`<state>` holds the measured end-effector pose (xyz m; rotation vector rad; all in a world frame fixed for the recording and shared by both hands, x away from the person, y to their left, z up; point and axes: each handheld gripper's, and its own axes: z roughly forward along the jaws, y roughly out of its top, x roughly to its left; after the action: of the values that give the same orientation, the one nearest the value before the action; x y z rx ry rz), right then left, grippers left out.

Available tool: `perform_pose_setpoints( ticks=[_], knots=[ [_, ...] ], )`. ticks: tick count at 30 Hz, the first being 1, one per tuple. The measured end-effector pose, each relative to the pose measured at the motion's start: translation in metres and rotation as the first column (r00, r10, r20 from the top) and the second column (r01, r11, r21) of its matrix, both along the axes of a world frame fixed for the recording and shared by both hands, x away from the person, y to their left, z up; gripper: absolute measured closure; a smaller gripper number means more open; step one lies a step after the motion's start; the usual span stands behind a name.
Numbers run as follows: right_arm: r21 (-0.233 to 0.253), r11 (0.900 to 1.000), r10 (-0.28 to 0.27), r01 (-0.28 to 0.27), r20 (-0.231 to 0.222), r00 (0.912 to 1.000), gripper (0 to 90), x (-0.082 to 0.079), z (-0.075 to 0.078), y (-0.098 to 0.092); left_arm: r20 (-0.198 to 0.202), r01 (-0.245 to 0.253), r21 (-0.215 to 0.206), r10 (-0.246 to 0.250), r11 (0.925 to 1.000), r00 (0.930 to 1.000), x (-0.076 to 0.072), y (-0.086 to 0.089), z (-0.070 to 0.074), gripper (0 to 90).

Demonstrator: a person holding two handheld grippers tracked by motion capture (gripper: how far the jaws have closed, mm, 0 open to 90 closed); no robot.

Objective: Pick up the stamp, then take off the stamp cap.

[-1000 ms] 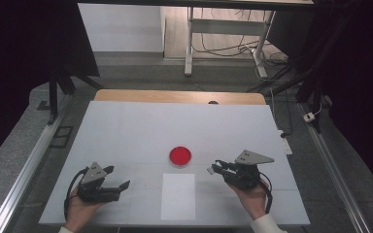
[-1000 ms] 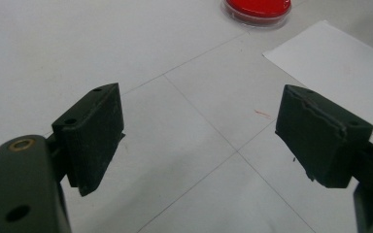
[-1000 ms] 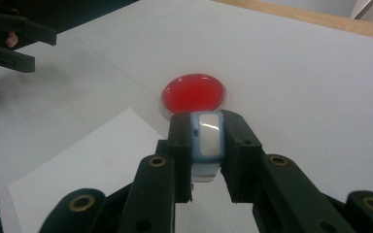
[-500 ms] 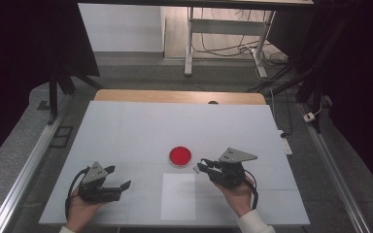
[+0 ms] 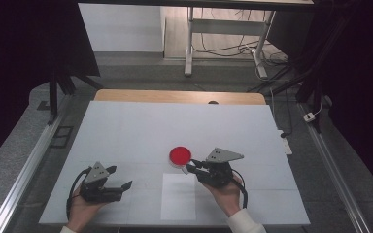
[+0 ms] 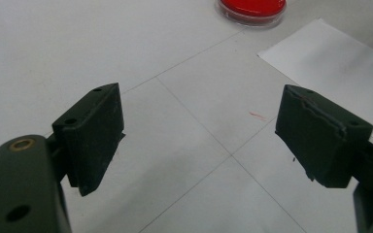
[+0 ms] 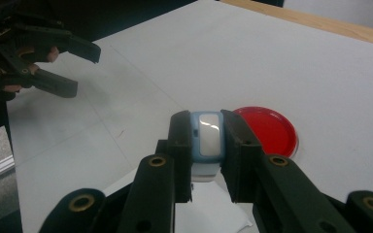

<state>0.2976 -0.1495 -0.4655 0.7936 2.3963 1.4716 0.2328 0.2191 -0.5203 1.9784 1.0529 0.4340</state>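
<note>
From the high view, the right gripper sits right at the near edge of the red dish, while the left gripper rests well off to the side. In the left gripper view its jaws are spread wide over bare table. In the right gripper view the jaws are clamped on a small light-blue watch (long axis pointing away from the camera), with the dish just ahead and slightly right, so the right hand looks nearest for a drop.

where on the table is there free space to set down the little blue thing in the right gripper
Bare table stretches behind the red dish and between it and the left gripper. It is tighter around the right gripper, between dish and white sheet.
</note>
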Motion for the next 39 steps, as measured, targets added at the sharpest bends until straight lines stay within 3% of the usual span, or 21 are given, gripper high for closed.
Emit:
perform_pose_setpoints(
  ticks=[19,39],
  knots=[
    [0.017,1.0,-0.002,0.002,0.003,1.0,74.9,0.001,0.001,-0.002,0.021,0.016,0.006,-0.016,0.9999,0.9997,0.002,-0.01,0.003,18.1],
    [0.036,0.999,0.002,-0.002,-0.004,1.0,74.9,0.002,0.0,-0.002,0.034,0.061,0.029,-0.062,0.9977,0.9975,0.011,-0.041,0.008,18.6]
  ],
)
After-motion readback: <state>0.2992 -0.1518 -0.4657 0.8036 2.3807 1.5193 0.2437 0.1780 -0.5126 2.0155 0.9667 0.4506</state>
